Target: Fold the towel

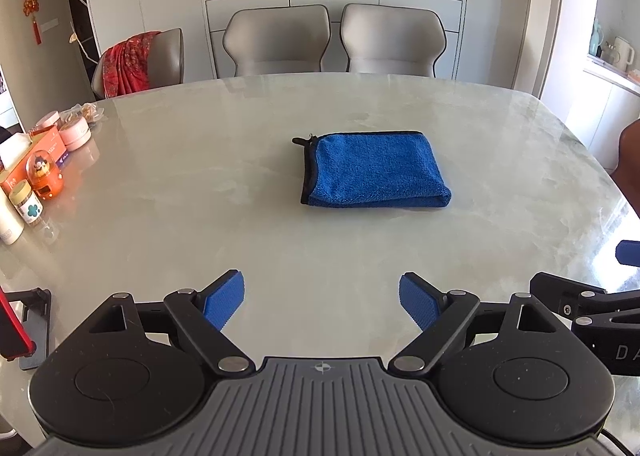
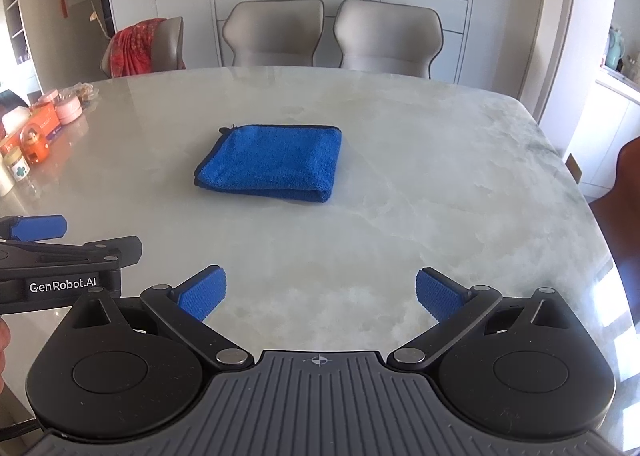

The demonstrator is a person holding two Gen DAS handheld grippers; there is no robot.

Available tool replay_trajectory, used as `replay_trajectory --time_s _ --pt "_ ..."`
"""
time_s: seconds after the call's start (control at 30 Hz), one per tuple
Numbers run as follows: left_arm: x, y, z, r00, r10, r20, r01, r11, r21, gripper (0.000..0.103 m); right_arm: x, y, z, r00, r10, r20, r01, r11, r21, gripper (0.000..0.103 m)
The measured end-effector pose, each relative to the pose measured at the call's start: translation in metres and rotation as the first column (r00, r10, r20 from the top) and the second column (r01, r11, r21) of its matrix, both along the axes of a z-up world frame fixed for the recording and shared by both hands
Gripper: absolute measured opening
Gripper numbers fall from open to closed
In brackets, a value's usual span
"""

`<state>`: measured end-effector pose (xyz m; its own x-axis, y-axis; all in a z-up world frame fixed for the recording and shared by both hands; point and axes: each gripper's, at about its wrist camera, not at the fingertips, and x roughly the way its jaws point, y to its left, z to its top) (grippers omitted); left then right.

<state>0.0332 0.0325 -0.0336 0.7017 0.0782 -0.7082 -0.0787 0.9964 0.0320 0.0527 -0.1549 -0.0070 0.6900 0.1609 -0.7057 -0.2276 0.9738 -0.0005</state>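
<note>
A blue towel (image 1: 376,170) with a black hem lies folded into a small rectangle on the pale marble table (image 1: 200,216). It also shows in the right wrist view (image 2: 272,163). My left gripper (image 1: 322,296) is open and empty, held above the table well short of the towel. My right gripper (image 2: 320,292) is open and empty too, equally far back. Each gripper shows at the edge of the other's view: the right one (image 1: 584,304) and the left one (image 2: 60,256).
Jars, boxes and an orange toy (image 1: 44,176) crowd the table's left edge. A phone stand (image 1: 28,328) sits at the near left. Two grey chairs (image 1: 336,40) stand behind the far edge, a third with a red cloth (image 1: 132,64) at the left.
</note>
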Motion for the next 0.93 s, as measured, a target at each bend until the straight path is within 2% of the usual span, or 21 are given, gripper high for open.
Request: replay_trajectory --time_s 0.93 --pt "0.007 -0.003 -0.002 1.0 -0.01 0.006 0.01 1.0 0.019 0.088 0.012 -0.004 -0.003 1.0 -0.018 -0.016 0.018 1.0 0.0 0.102"
